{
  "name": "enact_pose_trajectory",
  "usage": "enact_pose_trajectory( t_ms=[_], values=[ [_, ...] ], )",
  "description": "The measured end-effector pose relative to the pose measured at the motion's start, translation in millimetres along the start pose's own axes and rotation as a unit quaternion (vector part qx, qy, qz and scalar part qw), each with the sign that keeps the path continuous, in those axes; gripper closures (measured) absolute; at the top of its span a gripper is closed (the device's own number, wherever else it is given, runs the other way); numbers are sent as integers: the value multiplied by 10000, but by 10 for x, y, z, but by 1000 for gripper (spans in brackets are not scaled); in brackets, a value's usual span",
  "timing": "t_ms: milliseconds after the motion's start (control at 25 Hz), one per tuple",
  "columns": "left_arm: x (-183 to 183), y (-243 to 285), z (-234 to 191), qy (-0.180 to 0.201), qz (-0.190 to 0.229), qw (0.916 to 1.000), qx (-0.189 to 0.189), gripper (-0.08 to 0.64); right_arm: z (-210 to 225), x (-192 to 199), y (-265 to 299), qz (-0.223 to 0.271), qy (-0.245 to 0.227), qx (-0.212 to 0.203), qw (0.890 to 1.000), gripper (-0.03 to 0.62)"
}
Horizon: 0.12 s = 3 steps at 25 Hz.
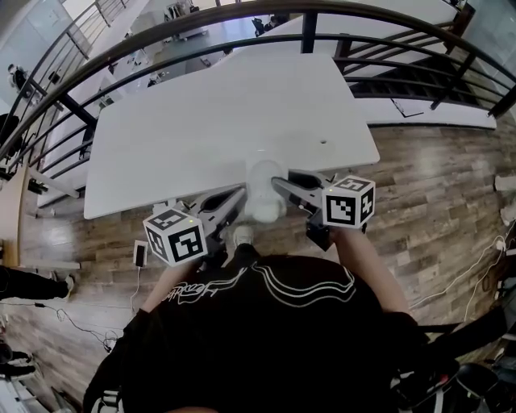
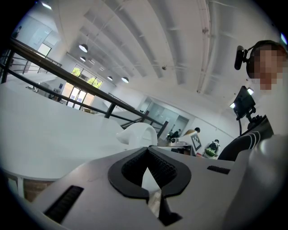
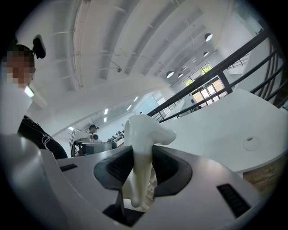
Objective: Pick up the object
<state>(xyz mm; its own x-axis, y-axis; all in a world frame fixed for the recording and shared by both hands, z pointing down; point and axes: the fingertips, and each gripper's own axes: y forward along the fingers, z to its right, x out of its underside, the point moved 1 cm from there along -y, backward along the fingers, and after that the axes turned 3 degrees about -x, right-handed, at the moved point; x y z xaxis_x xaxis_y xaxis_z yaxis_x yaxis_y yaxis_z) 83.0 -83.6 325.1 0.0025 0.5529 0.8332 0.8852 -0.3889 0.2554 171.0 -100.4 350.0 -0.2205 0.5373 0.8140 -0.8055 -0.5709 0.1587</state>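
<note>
A white, glossy, tooth-shaped object (image 1: pixel 264 196) sits at the near edge of the white table (image 1: pixel 201 121), between my two grippers. My right gripper (image 3: pixel 143 150) is shut on it: the black pads press on its narrow lower part, and its rounded top (image 3: pixel 146 128) rises above the jaws. In the head view the right gripper (image 1: pixel 278 184) comes in from the right. My left gripper (image 1: pixel 240 193) points at the object from the left, its tips close to it. In the left gripper view the left gripper (image 2: pixel 146 150) has its pads meeting at the tips with nothing gripped, and the object (image 2: pixel 137 134) shows just beyond.
The table has a small round hole (image 1: pixel 324 143) towards its right side. A black railing (image 1: pixel 306 24) curves behind the table. Wooden floor (image 1: pixel 435 202) lies to the right, and a phone (image 1: pixel 139 254) with cables lies on the floor at the left.
</note>
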Motion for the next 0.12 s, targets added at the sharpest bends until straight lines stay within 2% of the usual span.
enact_pose_trajectory(
  t_ms=[120],
  values=[
    [-26,-16,-3,-6,-8,10000,6,552,-20,-20,25,-10,5,-10,10000,468]
  ],
)
